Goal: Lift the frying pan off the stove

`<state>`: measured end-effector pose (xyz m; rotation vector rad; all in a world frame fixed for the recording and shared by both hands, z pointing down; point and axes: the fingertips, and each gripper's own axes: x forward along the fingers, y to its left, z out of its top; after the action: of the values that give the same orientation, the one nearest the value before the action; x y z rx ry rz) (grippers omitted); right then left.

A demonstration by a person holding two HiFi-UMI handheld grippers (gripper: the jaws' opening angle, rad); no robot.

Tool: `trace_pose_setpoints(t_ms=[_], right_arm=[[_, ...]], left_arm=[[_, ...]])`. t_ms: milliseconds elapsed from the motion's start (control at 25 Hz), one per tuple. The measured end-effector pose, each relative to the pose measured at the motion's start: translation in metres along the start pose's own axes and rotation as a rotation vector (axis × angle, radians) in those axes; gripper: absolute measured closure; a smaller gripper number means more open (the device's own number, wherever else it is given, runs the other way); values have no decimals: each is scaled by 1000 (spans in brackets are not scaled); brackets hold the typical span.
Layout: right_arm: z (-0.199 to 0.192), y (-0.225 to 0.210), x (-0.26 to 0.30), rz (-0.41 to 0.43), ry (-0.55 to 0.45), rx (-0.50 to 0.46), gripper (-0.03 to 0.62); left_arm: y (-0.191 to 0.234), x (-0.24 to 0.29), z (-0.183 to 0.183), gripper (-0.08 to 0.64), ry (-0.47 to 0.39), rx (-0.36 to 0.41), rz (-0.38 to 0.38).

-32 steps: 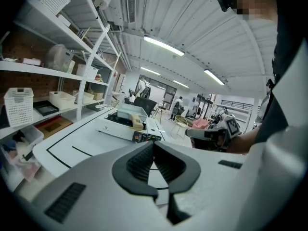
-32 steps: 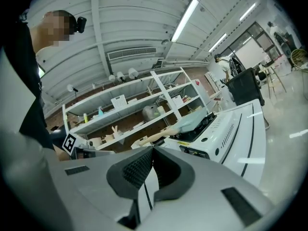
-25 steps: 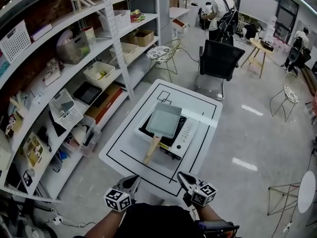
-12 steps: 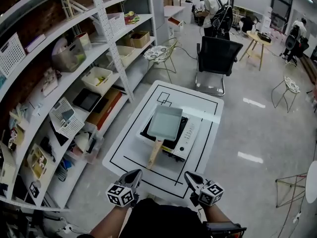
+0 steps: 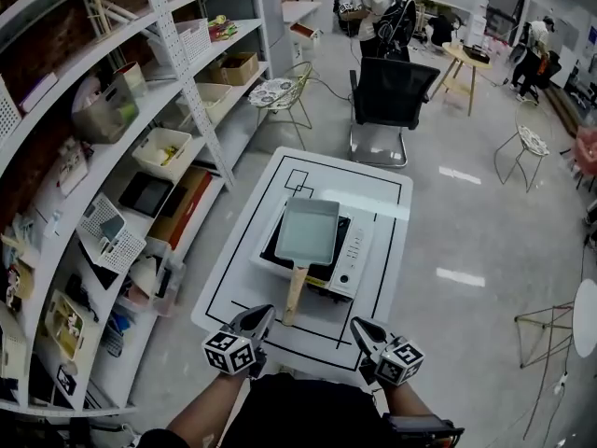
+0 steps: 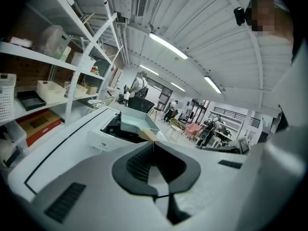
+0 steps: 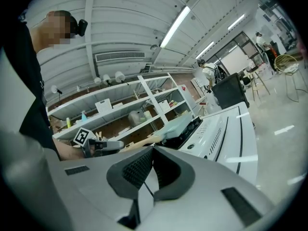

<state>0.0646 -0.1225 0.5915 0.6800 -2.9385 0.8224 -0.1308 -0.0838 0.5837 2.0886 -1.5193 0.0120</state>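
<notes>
A square pale-green frying pan (image 5: 306, 229) sits on the black top of a white stove (image 5: 351, 253) on the white table (image 5: 233, 278). Its wooden handle (image 5: 295, 293) points toward me. My left gripper (image 5: 261, 314) is shut and empty, its tip just left of the handle's near end and apart from it. My right gripper (image 5: 357, 326) is also shut and empty, over the table's near edge to the right of the handle. The left gripper view shows the shut left gripper (image 6: 153, 142) with the pan (image 6: 136, 121) straight ahead. The right gripper view shows the shut right gripper (image 7: 153, 148), with the pan (image 7: 180, 123) beyond it.
Long white shelves (image 5: 140, 110) with bins and boxes run along the left of the table. A black office chair (image 5: 396, 91) stands behind the table's far end, with a wire chair (image 5: 278, 96) beside it. A person (image 5: 382, 7) stands farther back among stools and tables.
The left gripper has moved forward toward the near end of the pan's handle. The head view has shifted closer over the table. The right gripper has barely moved.
</notes>
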Motion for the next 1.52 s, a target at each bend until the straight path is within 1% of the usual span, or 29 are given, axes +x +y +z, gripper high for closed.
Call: trace_pose_setpoints(t_ms=[160,400,520,640,720,800,840,920,1040,1120,1200,1280,1400,1520], right_arm=[[-2,1,9,-34,-13,7,567],[-4,5,18,-80,-21,14,566],[-5,5,18,-108,-25,16,566],[-4,5,18,-139,-34,23,566],[-5,5,18,-157,-40,26,566],[-6,4,17,-174,-46,29,566],[-5,3,16,-184,-50,31,566],[-5,2,15,-203,-57,34,566],[-5,2,13,-230,-68,41,566],[-7,3,12,-245,-70,47,566],[-7,4,10,-261,-73,49,566],[-9,5,7,-275,-77,50,568],[-14,5,5,-295,-82,51,567],[-14,7,4,-317,-89,59,566]], left_arm=[[7,11,5,550,33,-19,-56],[8,30,7,548,84,-82,-162],[7,39,9,548,105,-100,-205],[9,48,11,528,129,-114,-234],[11,53,10,496,147,-128,-246],[13,58,10,464,164,-171,-260],[15,62,10,446,167,-212,-271],[17,69,9,395,179,-318,-302],[21,77,5,369,204,-476,-342],[26,81,6,359,216,-542,-342],[25,85,5,351,233,-570,-352],[20,90,3,351,249,-579,-380],[14,98,3,350,266,-581,-416],[11,105,2,350,286,-564,-422]])
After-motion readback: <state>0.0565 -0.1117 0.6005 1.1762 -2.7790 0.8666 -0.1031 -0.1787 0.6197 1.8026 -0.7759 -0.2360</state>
